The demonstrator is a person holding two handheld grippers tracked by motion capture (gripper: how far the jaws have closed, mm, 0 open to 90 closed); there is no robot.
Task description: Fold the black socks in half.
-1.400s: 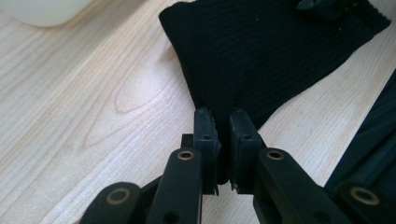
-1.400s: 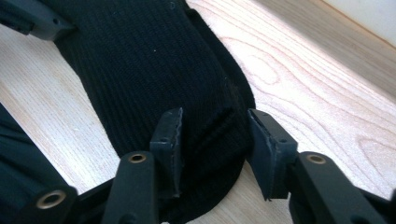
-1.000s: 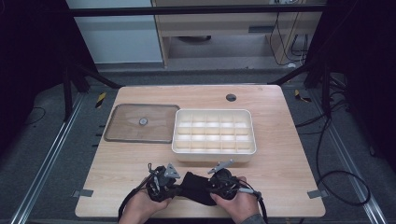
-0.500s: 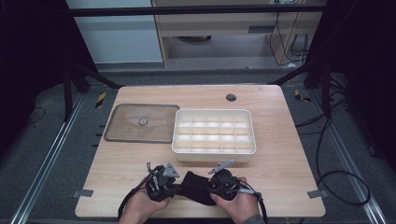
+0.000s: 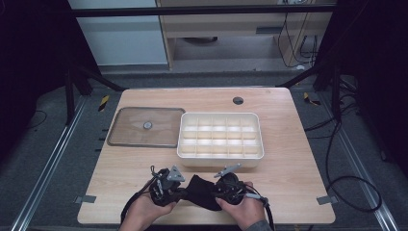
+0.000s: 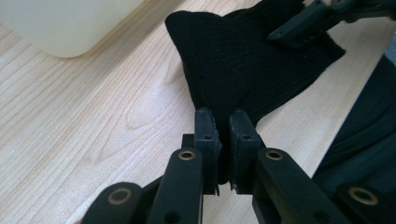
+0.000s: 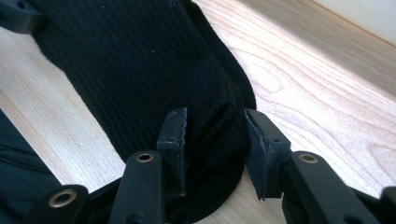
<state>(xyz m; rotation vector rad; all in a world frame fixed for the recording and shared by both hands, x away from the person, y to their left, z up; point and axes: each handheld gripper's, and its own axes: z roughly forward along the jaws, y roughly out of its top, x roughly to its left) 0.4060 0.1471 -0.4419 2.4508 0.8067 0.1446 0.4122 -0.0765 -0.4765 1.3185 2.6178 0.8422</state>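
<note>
A black knitted sock is held between the two grippers at the near edge of the wooden table, in front of the white compartment tray. The left gripper is closed tightly on one end of the sock; in the left gripper view, a thin fold of the fabric is seen pinched between the two nearly touching jaws of this gripper. The right gripper is clamped on the opposite end; in the right gripper view, a thicker, rounded part of the sock is seen bunched between the jaws of that gripper, which are set partly apart with both pads pressed against the knit. The sock is spread across the tabletop between the two grippers, and part of it is raised slightly near the left jaws. A clear lid with a small central knob is laid flat on the table, just beside the tray on its left. A small dark round hole is located in the tabletop beyond the tray.
</note>
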